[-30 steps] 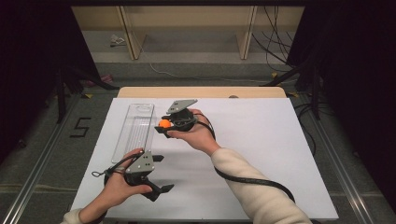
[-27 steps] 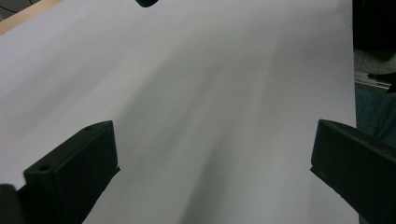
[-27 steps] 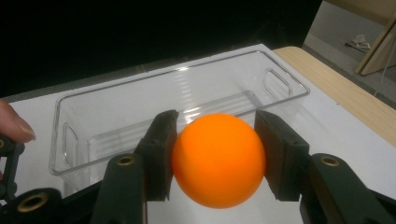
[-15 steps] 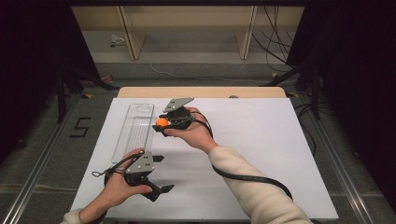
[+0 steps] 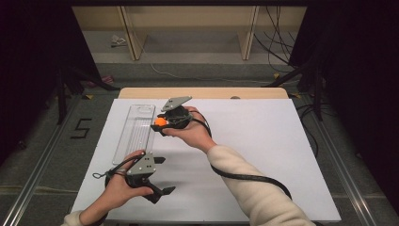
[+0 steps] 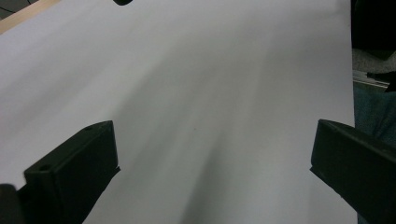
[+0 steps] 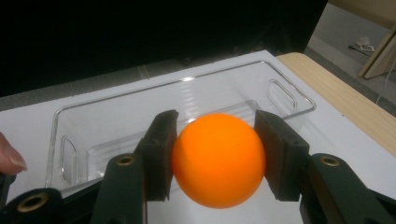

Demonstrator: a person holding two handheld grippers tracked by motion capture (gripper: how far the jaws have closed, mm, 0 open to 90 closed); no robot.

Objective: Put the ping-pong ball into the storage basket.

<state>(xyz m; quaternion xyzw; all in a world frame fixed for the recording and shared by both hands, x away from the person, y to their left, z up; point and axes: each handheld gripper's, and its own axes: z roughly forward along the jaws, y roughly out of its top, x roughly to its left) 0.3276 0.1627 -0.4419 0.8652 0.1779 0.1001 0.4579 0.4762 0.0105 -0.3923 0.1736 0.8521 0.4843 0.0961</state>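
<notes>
White table, right gripper jaws clamping orange ball, left gripper jaws wide, tips cropped

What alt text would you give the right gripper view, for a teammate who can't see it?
The right gripper holds an orange ball between its two black jaws, which press on its sides. Beyond it a clear plastic tray, nothing in it, lies on the white table, with dark floor behind.

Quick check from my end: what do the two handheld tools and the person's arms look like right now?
Both tools are black with blocky black jaws. The left tool and right tool each carry a grey three-cornered plate on top. A black cable trails from the right one over a cream sleeve. Brass-coloured rivets sit at the right tool's jaw bases.
</notes>
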